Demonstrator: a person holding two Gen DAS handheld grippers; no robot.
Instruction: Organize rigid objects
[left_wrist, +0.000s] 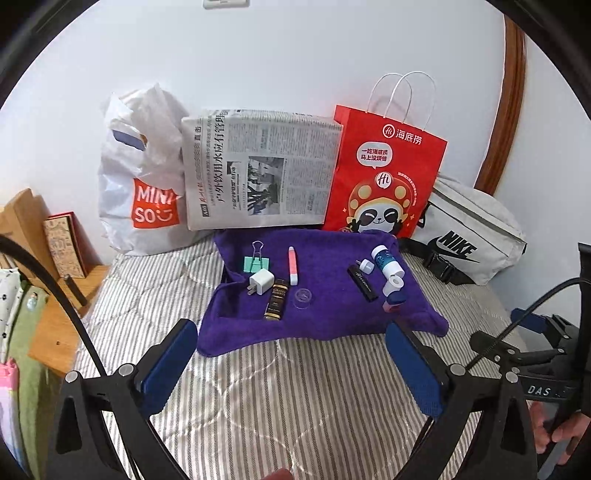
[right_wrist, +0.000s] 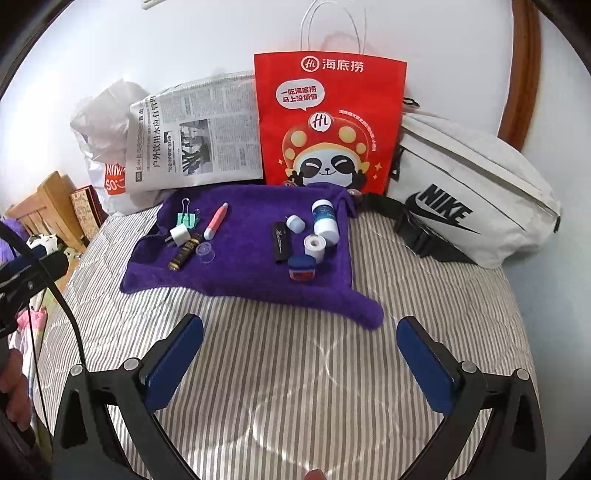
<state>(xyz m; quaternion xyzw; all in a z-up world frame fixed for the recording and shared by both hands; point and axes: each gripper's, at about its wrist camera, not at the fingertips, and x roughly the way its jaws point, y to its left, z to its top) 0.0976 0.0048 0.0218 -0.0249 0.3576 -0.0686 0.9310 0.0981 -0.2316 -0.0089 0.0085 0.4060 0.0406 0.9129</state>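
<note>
A purple towel (left_wrist: 332, 314) (right_wrist: 251, 266) lies on the striped bed and carries small rigid objects. On its left are a green binder clip (left_wrist: 256, 260) (right_wrist: 188, 218), a white charger plug (left_wrist: 260, 282) (right_wrist: 179, 234), a dark gold-labelled tube (left_wrist: 275, 304) (right_wrist: 183, 254), a pink and white pen (left_wrist: 292, 266) (right_wrist: 216, 221) and a clear cap (left_wrist: 303, 297) (right_wrist: 205, 254). On its right are a black tube (left_wrist: 362, 282) (right_wrist: 279, 242), a blue and white bottle (left_wrist: 386, 262) (right_wrist: 325, 219), a small white jar (right_wrist: 295, 222), a tape roll (right_wrist: 314, 246) and a blue-lidded jar (right_wrist: 302, 267). My left gripper (left_wrist: 291, 363) and right gripper (right_wrist: 301, 354) are open and empty, in front of the towel.
Behind the towel stand a white Miniso bag (left_wrist: 144, 192), a folded newspaper (left_wrist: 258, 170) (right_wrist: 195, 136) and a red paper bag (left_wrist: 384, 177) (right_wrist: 328, 122). A grey Nike waist bag (left_wrist: 469, 236) (right_wrist: 476, 195) lies at the right. A wooden shelf (left_wrist: 55, 258) is at the left.
</note>
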